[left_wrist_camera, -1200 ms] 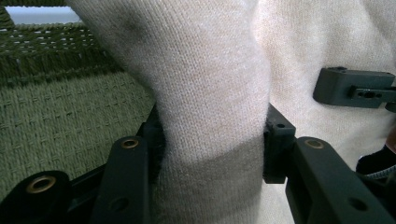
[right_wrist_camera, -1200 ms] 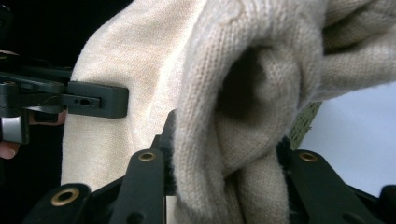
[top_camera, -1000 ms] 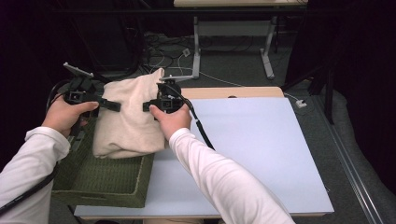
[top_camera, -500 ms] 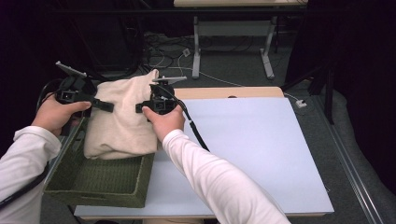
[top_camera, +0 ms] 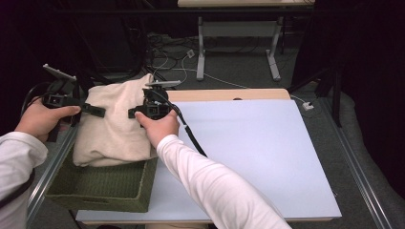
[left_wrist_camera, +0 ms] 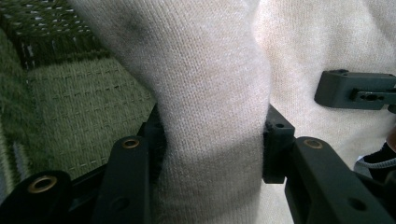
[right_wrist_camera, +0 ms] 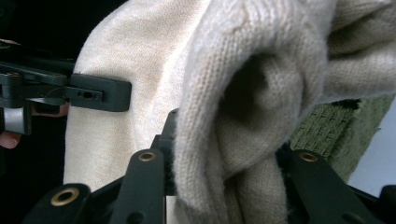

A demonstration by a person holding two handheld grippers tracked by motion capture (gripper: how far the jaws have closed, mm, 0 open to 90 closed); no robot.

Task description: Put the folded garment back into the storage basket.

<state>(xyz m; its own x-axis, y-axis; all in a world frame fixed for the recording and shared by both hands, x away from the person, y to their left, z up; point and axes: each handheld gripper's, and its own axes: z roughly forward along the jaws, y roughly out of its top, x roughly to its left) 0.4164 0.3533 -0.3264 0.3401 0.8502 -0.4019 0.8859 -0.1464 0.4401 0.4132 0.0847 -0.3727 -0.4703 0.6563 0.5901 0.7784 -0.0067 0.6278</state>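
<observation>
Item: cream knit sweater (top_camera: 114, 121), which I held above the green woven basket (top_camera: 102, 188) at desk's (top_camera: 267, 157) left edge, L hand-held gripper (top_camera: 98, 110) & R hand-held gripper (top_camera: 135, 113) each pinching a fold, apparently to lift it w/o dragging.

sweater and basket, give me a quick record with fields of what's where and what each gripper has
sweater: cream knit, bunched, held up over the basket
basket: green woven, at the table's left edge
table: pale blue top, bare to the right of the basket
left gripper: fingers shut on a fold of the sweater
right gripper: fingers shut on a bunched fold of the sweater
hands: one on each gripper, white sleeves
</observation>
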